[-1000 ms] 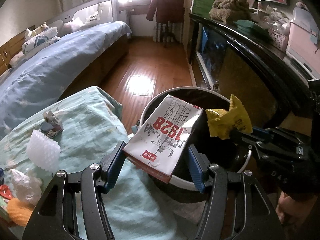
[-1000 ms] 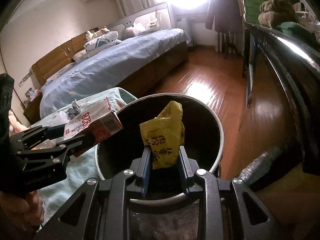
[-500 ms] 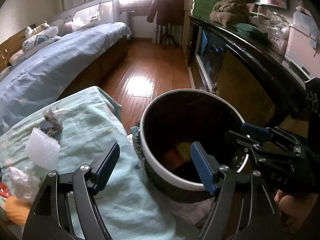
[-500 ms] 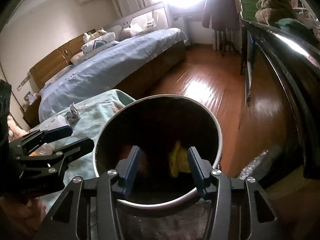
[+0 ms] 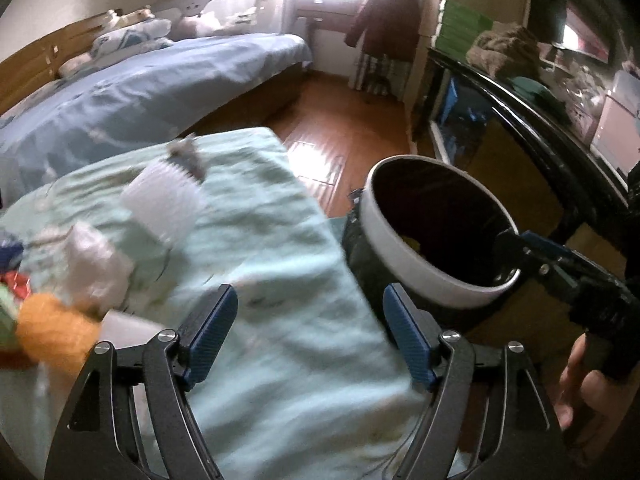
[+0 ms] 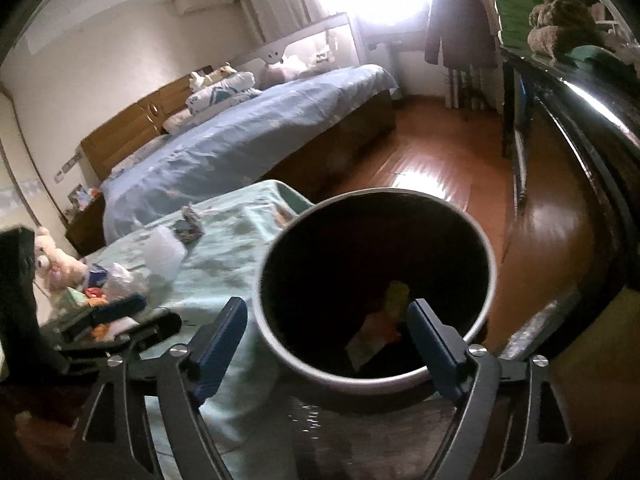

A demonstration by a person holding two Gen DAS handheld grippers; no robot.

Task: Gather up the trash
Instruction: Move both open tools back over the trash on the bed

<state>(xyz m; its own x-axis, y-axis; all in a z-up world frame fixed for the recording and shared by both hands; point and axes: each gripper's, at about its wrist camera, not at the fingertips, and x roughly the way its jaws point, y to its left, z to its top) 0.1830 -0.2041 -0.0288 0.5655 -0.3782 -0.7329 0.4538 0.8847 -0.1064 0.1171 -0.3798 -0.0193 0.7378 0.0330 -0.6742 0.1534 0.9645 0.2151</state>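
Observation:
A round bin with a white rim (image 6: pixel 490 280) stands beside a table under a pale green cloth (image 5: pixel 280 312). Inside it lie the carton (image 6: pixel 366 344) and the yellow wrapper (image 6: pixel 396 296). My right gripper (image 6: pixel 326 344) is open and empty over the bin's near rim. My left gripper (image 5: pixel 310 336) is open and empty over the cloth, left of the bin (image 5: pixel 400 240). On the cloth lie a white ridged foam piece (image 5: pixel 164 204), a crumpled white wad (image 5: pixel 96 264), an orange lump (image 5: pixel 52 324) and a small crumpled wrapper (image 5: pixel 186 156).
A bed with blue bedding (image 5: pixel 132 92) lies behind the table. A dark glossy cabinet (image 6: pixel 592 128) runs along the right. Wooden floor (image 6: pixel 448 160) lies between them. A plush toy (image 6: pixel 52 260) and small items sit at the cloth's left end.
Both grippers opened and dropped the carton and yellow wrapper into the bin. My left gripper has since swung left from the bin to over the cloth.

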